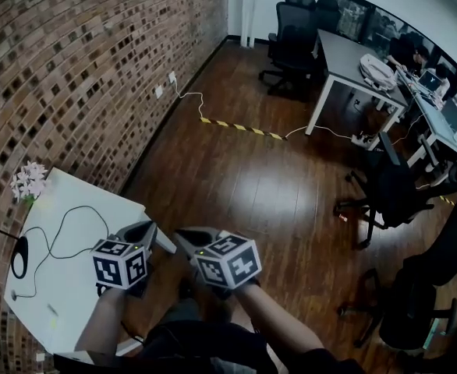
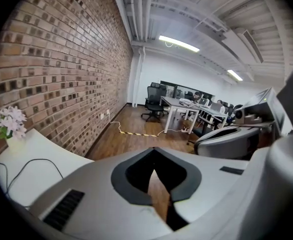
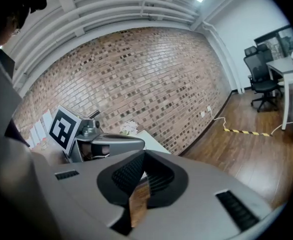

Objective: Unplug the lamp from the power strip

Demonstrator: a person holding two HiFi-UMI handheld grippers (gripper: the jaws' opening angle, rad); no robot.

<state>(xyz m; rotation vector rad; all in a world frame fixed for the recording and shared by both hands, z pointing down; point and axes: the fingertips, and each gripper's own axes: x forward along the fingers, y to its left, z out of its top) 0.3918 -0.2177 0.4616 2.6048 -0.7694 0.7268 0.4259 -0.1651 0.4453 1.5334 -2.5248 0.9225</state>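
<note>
Both grippers hang close to the person's body over the wooden floor, just right of the white bench. The left gripper has its fingers closed tip to tip with nothing between them. The right gripper is the same, closed and empty.

A black cable loops across the bench toward a dark oval object at its far left edge, probably part of the lamp. I cannot make out the plug or the power strip from here.

The main risk is probably grabbing the wrong thing. With the plug not located, a reach could land on the loose cable, and pulling on the cable would strain it or drag the lamp across the bench. The fingers also need to open before they arrive, or they will only push the plug. If the strip is not held down, it may slide instead of letting go. A wide sweep along the left could knock over the flowers.
</note>
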